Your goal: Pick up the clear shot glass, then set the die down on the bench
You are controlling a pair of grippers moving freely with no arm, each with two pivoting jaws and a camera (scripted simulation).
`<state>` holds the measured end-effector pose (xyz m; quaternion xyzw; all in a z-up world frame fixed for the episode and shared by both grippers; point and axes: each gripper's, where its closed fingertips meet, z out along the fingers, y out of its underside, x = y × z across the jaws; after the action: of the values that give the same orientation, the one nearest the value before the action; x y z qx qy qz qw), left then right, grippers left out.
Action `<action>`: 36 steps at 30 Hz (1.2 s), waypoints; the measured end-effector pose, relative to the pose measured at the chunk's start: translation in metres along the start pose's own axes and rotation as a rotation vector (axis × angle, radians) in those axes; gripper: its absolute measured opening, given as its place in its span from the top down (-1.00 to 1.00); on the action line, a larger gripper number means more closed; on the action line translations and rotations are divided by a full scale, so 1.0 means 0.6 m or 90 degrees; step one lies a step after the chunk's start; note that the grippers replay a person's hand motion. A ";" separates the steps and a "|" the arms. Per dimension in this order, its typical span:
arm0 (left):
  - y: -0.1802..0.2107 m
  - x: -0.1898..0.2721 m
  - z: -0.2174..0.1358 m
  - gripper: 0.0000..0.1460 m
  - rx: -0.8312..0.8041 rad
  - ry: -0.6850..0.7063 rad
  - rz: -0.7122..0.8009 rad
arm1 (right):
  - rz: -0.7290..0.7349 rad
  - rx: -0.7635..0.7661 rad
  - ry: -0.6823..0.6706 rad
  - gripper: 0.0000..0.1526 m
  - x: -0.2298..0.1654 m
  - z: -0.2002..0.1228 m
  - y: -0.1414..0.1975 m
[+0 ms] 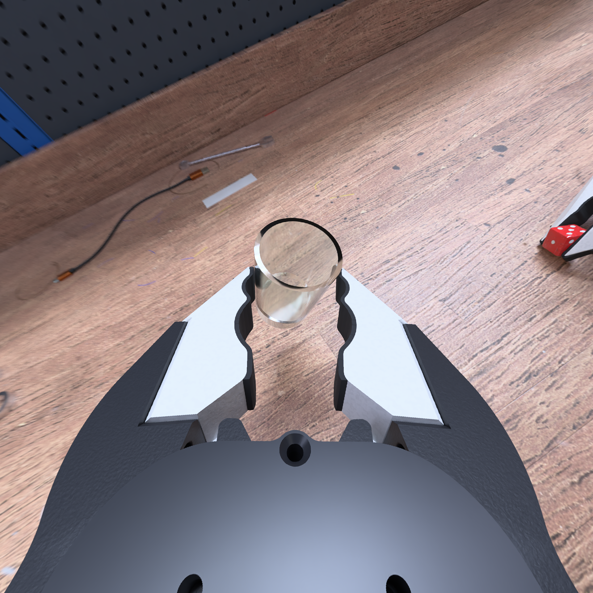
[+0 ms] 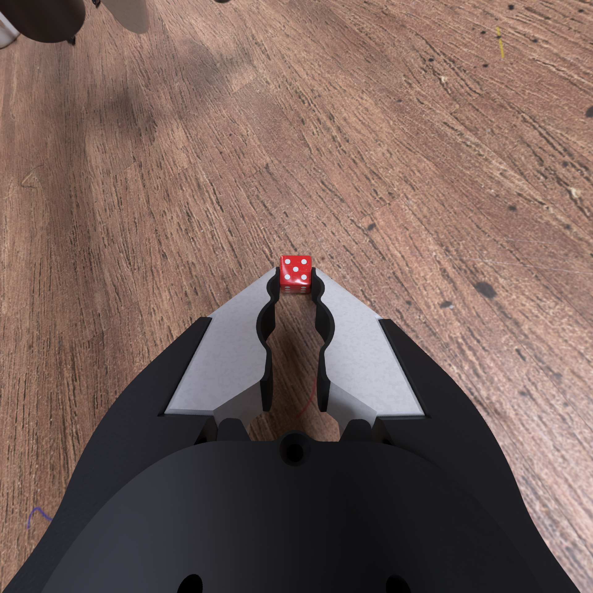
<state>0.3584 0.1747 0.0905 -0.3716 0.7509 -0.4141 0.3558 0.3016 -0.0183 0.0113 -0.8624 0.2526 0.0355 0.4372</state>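
A: Looking along the left gripper (image 1: 295, 277), what is seen between its fingertips?

B: The clear shot glass (image 1: 296, 272) is clamped there, tilted, with its rim turned toward the camera and its base hanging clear above the worktop (image 1: 417, 128). The jaws are parted only as wide as the glass, and both fingertips are pressed against its wall just below the rim.

A: How much open room is found around it?

B: Bare wood is seen on every side of the glass. Farther off, toward the back edge of the worktop, a grey wrench (image 1: 226, 153), a black cable (image 1: 128, 218) with copper ends and a pale strip (image 1: 229, 190) are laid well apart from the glass. The back edge is met by a dark pegboard (image 1: 112, 48).

A: And the die?

B: The red die (image 2: 295, 273) is pinched at the very tips of the right gripper (image 2: 295, 279), whose jaws are drawn in to a narrow gap. In the left wrist view the die is seen at the right edge, low by the worktop; whether it is touching cannot be told.

A: Is room left around it?

B: Only open, scuffed wood is shown ahead and to both sides of it.
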 end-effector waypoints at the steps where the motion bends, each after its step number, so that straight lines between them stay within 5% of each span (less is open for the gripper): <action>1: -0.004 -0.001 -0.005 0.31 0.002 -0.012 0.011 | -0.001 0.001 -0.002 0.76 0.001 0.001 -0.001; 13: -0.054 -0.045 -0.067 0.31 0.080 -0.137 0.017 | -0.133 -0.017 0.042 0.76 0.012 0.020 -0.016; 23: -0.049 -0.068 -0.034 0.31 0.198 0.273 -0.679 | -0.196 -0.032 0.078 0.75 0.019 0.026 -0.022; 25: -0.063 -0.086 -0.032 0.31 0.215 0.309 -0.763 | -0.209 -0.041 0.084 0.43 0.023 0.026 -0.025; 27: -0.086 -0.100 -0.033 0.31 0.227 0.336 -0.815 | -0.232 -0.056 0.083 0.31 0.024 0.020 -0.040; 30: -0.126 -0.120 -0.027 0.31 0.248 0.342 -0.854 | -0.263 -0.048 0.036 0.33 0.003 -0.011 -0.136; 36: -0.199 -0.182 -0.001 0.31 0.337 0.397 -1.019 | -0.401 0.036 0.004 0.45 -0.065 -0.088 -0.493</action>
<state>0.4406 0.2225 0.2212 -0.5602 0.2095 -0.7798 -0.1851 0.3974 0.1014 0.2725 -0.8857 -0.0247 -0.1111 0.4501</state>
